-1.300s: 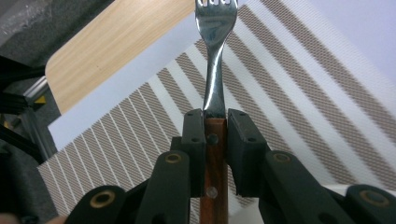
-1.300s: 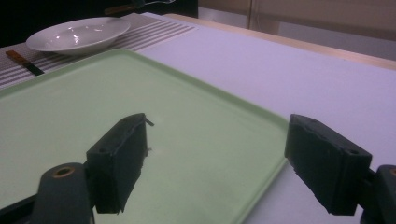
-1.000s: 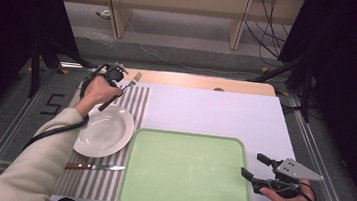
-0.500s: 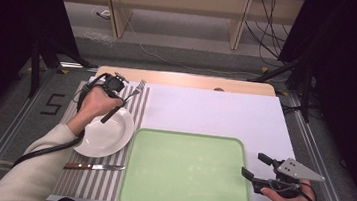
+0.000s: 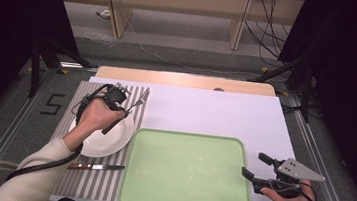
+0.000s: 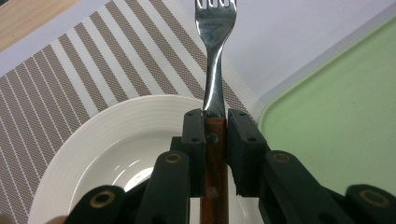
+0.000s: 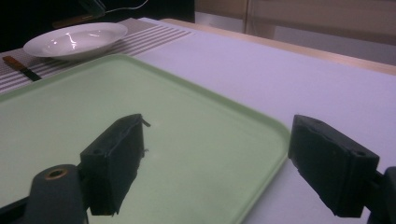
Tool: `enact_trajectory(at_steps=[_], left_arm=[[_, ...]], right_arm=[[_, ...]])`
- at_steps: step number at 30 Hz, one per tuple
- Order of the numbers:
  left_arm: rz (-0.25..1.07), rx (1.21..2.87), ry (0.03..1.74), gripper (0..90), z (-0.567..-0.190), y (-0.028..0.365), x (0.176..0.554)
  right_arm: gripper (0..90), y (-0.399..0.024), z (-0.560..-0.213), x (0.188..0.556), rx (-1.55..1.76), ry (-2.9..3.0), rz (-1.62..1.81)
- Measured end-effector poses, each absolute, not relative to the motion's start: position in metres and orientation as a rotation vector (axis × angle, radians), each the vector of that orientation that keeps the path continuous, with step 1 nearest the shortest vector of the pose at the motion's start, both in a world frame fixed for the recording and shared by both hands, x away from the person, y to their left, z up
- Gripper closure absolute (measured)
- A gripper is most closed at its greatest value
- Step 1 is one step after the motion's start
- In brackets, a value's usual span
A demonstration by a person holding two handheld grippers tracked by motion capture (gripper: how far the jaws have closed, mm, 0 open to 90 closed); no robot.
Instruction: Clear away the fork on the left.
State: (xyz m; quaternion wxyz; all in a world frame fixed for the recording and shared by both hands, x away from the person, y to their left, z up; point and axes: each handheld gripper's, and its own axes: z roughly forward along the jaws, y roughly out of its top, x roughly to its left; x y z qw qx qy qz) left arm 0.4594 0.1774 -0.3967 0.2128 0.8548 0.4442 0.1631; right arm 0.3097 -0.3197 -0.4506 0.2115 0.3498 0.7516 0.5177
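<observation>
1. High view: the left gripper [image 5: 121, 105] has a fork [image 5: 133, 107] pinched by its wooden handle, over the plate's [image 5: 112, 141] far rim near the striped mat's [image 5: 78, 105] far right corner.
2. Risk: gripped only at the handle's top, the fork could pivot or slip onto the plate.
3. Right gripper [image 5: 255, 167] waits wide open and empty at the green tray's [image 5: 186, 174] right edge.
4. Left gripper view confirms the pinch; the high view probably cannot. The knife [image 5: 95, 166] lies near the mat's front edge.

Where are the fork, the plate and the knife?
fork [image 6: 215, 70], left gripper view, on its shiny neck.
plate [image 5: 112, 141], high view, on its white inside.
knife [image 5: 109, 166], high view, on its blade.
</observation>
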Motion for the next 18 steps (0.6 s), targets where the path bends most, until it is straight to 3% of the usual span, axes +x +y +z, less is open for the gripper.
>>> enact_trajectory(at_steps=[18], left_arm=[[0.427, 2.389, 1.163, 77.2, -0.396, 0.163, 0.424]], right_arm=[[19.5, -0.32, -0.451, 0.31, 0.975, 2.088, 1.438]])
